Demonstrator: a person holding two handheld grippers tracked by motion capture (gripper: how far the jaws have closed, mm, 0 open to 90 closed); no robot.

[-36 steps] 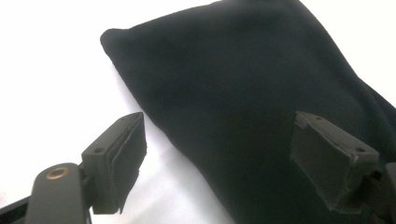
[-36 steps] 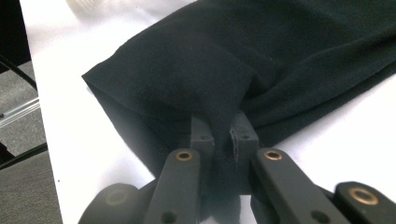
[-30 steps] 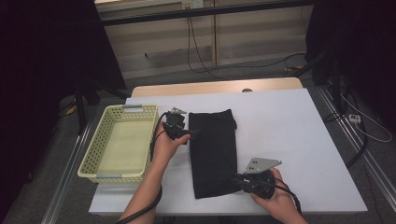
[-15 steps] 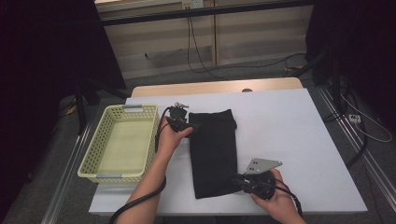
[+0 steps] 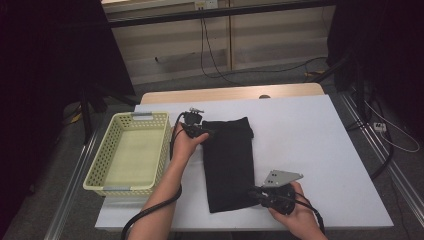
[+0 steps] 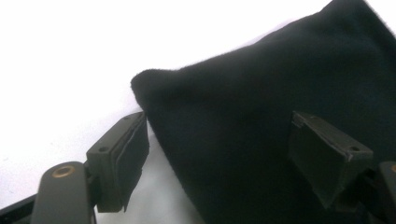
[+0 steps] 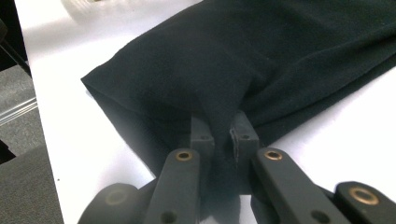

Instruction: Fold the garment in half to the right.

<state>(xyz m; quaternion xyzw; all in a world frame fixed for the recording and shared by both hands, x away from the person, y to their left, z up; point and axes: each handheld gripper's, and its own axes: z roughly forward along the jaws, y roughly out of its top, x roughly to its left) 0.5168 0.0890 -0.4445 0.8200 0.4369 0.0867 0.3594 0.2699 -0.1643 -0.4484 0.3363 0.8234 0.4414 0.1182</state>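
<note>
Black cloth (image 5: 229,165), long axis near-to-far

A plain black cloth (image 5: 229,160) lies on a white table (image 5: 320,150) beside a pale yellow basket (image 5: 102,172)

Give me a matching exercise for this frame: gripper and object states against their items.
Items:
1. left gripper
2. right gripper
3. black cloth
4. yellow basket

States:
A. shut on a pinch of fabric
B. lies flat at mid-table
C. open, jaws astride a cloth corner
D. sits at the table's left edge

Pairs: 1-C, 2-A, 3-B, 4-D
</note>
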